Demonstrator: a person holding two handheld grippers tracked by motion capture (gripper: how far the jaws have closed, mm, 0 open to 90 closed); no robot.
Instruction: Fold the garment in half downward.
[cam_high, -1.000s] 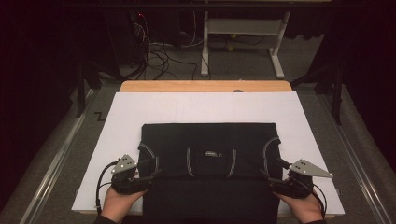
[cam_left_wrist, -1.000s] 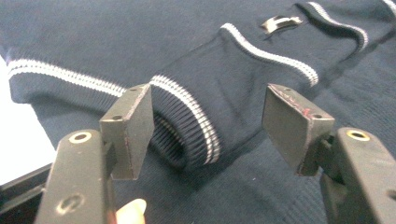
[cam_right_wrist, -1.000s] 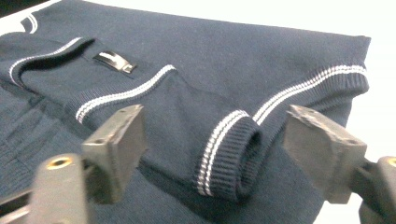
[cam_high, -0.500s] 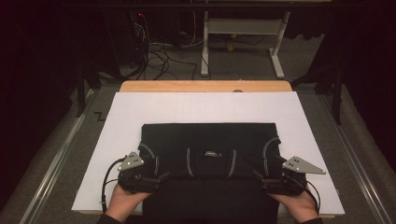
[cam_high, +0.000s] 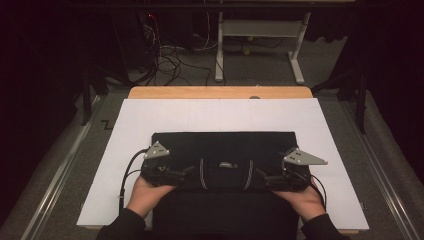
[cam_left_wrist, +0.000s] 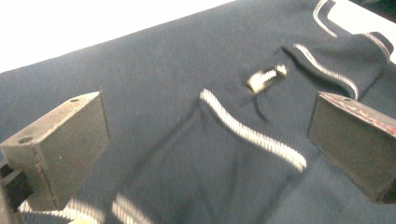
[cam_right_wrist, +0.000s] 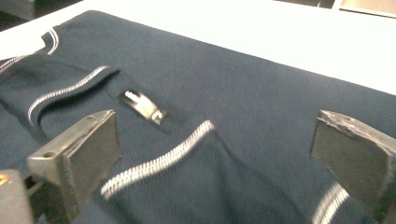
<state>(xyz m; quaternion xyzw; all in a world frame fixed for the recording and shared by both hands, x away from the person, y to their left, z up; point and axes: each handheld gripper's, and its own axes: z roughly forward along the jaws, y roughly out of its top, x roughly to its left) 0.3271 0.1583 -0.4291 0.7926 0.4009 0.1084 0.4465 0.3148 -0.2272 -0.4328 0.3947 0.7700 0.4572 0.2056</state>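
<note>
A dark navy garment with thin white stripes and a small white label lies folded flat on the white sheet. My left gripper hovers over its near left part and points inward. It is open, its jaws have just been opening, and nothing is between them. My right gripper mirrors it over the near right part, also open after just opening. In the left gripper view the left gripper frames a stripe and the label. The right gripper frames the same label.
The white sheet covers a wooden table whose far edge shows. Metal rails run along both sides. Beyond the table are floor cables and a white desk frame. Bare sheet lies left, right and beyond the garment.
Both hands have moved inward from the garment's outer near corners toward its middle and risen slightly. The jaws of both grippers stand wider. The garment lies flat and unheld.
</note>
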